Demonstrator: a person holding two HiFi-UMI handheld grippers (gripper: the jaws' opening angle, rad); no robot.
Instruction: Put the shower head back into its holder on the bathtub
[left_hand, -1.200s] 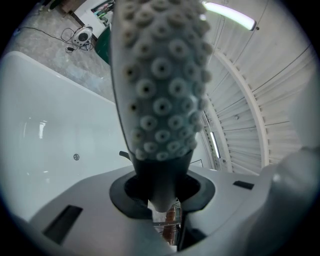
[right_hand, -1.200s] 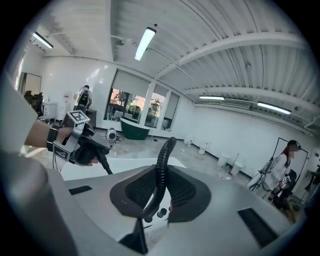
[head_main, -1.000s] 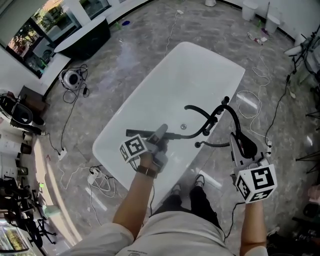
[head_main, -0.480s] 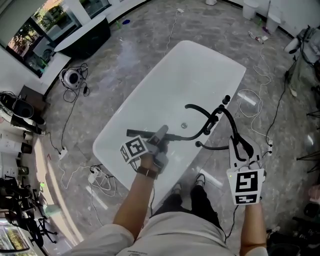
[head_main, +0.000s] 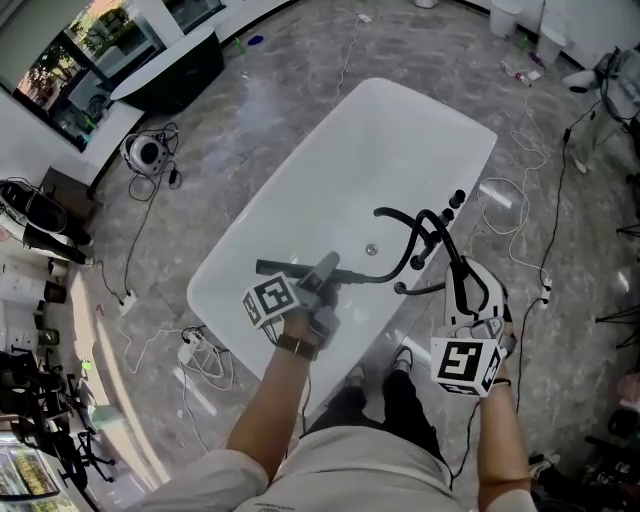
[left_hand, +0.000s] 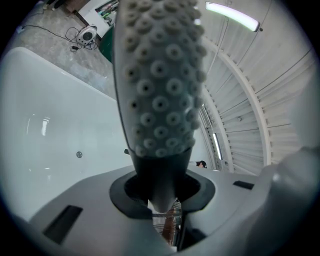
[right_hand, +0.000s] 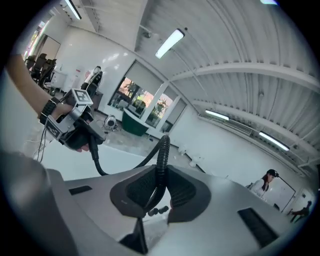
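Observation:
A white bathtub fills the middle of the head view. My left gripper is over the tub's near end, shut on the black shower head. In the left gripper view the head's grey nubbed face rises upright from between the jaws of the left gripper. A black hose runs from it to the black tap fitting on the tub's right rim. My right gripper is beside that rim, shut on the ribbed hose, which passes between the jaws of the right gripper.
Cables and a power strip lie on the grey floor left of the tub, and more cables lie on its right. My feet stand at the tub's near edge. A dark cabinet stands far left. A person stands far off.
My right gripper has rolled and sunk, drifting left toward the tub's near rim with the hose in it. The left gripper and shower head have stayed put.

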